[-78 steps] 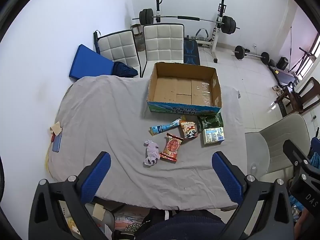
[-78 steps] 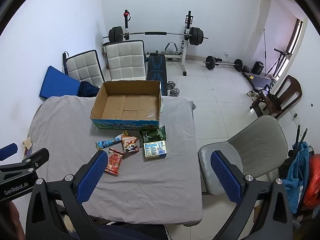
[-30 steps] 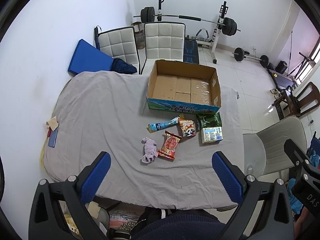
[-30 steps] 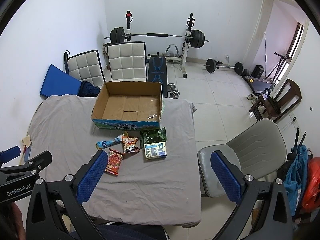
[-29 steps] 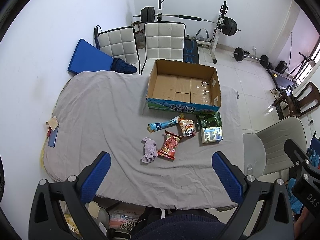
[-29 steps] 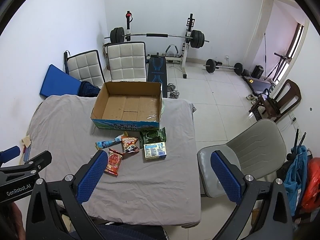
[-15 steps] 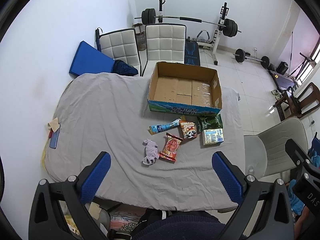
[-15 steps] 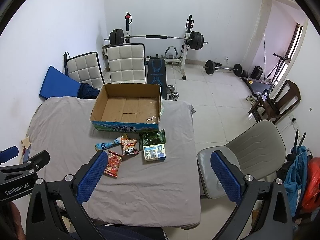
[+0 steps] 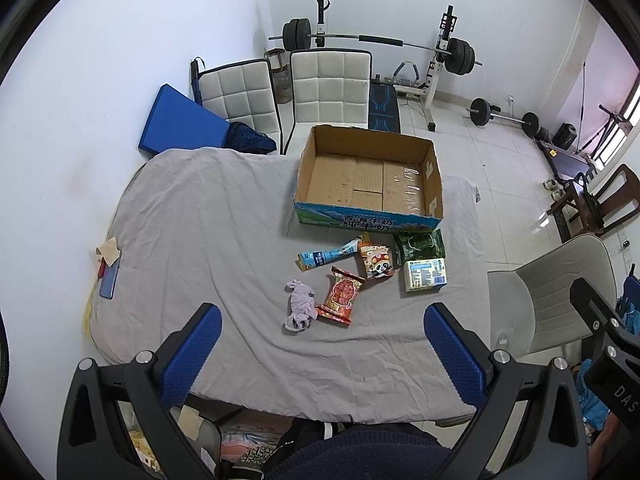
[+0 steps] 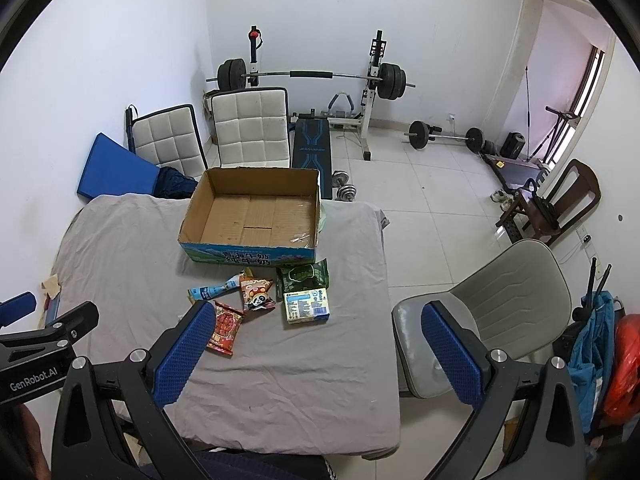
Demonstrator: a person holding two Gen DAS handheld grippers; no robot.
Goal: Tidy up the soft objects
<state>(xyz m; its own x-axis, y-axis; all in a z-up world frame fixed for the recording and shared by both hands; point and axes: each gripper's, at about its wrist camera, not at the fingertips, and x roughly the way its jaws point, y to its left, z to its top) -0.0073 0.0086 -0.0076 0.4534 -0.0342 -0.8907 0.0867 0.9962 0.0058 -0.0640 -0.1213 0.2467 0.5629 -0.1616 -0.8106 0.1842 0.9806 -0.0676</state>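
Note:
An open, empty cardboard box (image 9: 368, 184) (image 10: 256, 216) stands at the far side of a table under a grey cloth (image 9: 208, 232). In front of it lie a crumpled lilac cloth (image 9: 299, 311), a red snack packet (image 9: 341, 295) (image 10: 225, 326), a panda snack packet (image 9: 375, 260) (image 10: 256, 292), a blue tube-shaped packet (image 9: 328, 255) (image 10: 212, 289), a dark green packet (image 9: 419, 245) (image 10: 305, 275) and a white-blue tissue pack (image 9: 425, 275) (image 10: 307, 305). My left gripper (image 9: 322, 346) and right gripper (image 10: 320, 346) are both open and empty, high above the near table edge.
A grey chair (image 10: 492, 312) stands right of the table. Two white padded chairs (image 9: 304, 92) and a blue mat (image 9: 176, 128) are behind it. A phone (image 9: 108, 280) lies at the table's left edge. A barbell rack (image 10: 316, 80) stands by the back wall.
Both grippers have drifted slightly, shifting the views a little. Nothing on the table has moved, and both grippers stay open.

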